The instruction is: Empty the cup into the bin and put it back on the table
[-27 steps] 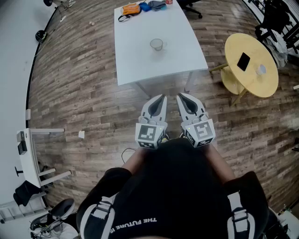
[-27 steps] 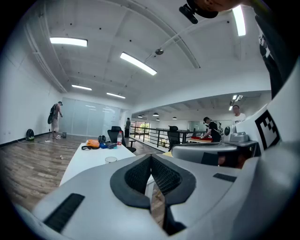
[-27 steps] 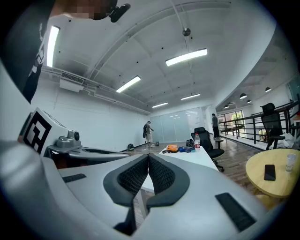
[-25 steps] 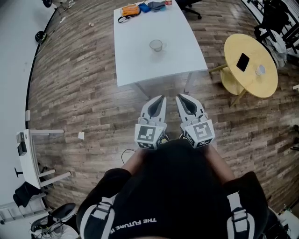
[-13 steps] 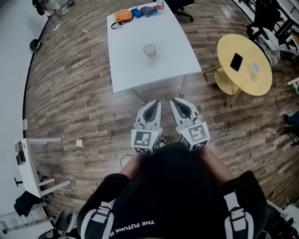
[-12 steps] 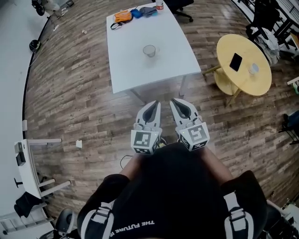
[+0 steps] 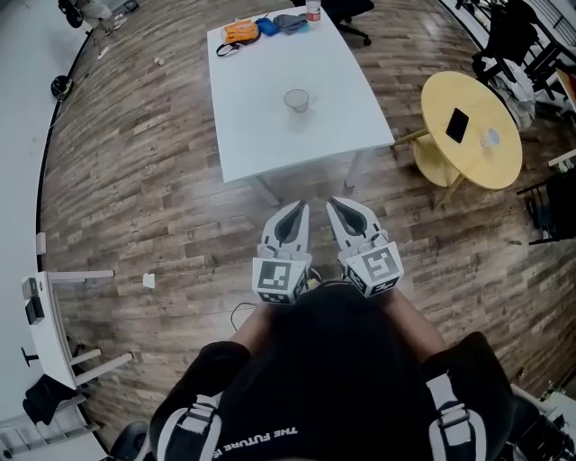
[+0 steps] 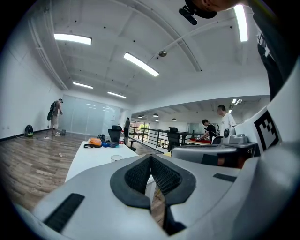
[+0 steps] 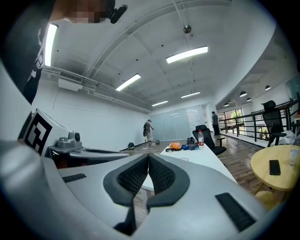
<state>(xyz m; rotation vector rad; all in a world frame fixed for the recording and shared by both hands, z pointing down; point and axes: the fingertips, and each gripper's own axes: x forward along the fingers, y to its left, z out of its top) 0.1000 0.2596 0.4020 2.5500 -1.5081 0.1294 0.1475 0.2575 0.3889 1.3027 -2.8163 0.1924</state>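
Note:
A clear glass cup (image 7: 296, 100) stands near the middle of the long white table (image 7: 261, 126); in the left gripper view the cup (image 8: 116, 158) shows small beyond the jaws. My left gripper (image 7: 298, 209) and right gripper (image 7: 331, 206) are side by side over the wooden floor, short of the table's near end, both pointing at it. Both are shut with nothing between their pads (image 8: 151, 174) (image 9: 148, 174). No bin is in view.
A round yellow side table (image 7: 472, 126) with a phone and a small cup stands to the right. Orange and blue items and a bottle (image 7: 312, 10) lie at the white table's far end. Office chairs stand beyond it, and people stand in the distance.
Both grippers, and the view with them, have shifted slightly across the floor before the table's near end. Their jaws stay shut.

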